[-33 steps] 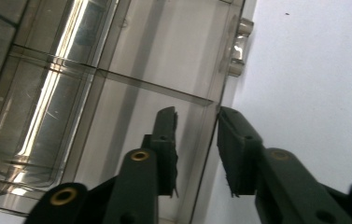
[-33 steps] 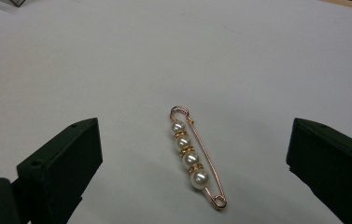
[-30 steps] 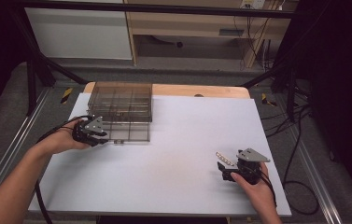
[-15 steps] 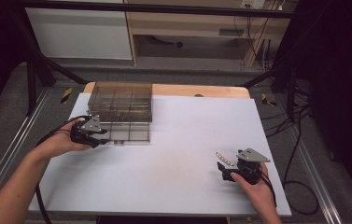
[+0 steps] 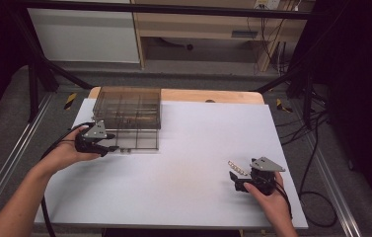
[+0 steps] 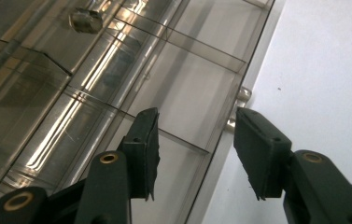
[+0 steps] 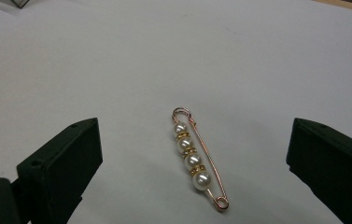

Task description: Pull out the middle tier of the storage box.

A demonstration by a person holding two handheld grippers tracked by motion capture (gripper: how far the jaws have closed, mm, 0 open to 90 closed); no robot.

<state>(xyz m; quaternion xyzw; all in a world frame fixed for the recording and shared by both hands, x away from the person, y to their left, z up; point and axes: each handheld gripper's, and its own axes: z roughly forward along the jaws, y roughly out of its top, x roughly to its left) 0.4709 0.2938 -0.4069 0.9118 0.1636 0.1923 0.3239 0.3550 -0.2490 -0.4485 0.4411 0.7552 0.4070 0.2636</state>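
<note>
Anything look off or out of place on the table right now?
Nothing damaged or spilled. The pearl pin lies loose on the table between the open right gripper jaws, far from the clear box, whose lid stands raised.

White table (image 5: 183, 197): clear compartment box (image 5: 129, 118) far left; pearl pin (image 5: 238, 168) near right.

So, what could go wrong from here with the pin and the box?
The pin is thin and lies flat on the table, so the wide-open right gripper may slide it instead of lifting it. The left gripper, whose fingers have just been opening, sits at the edge of the box and could nudge it.
</note>
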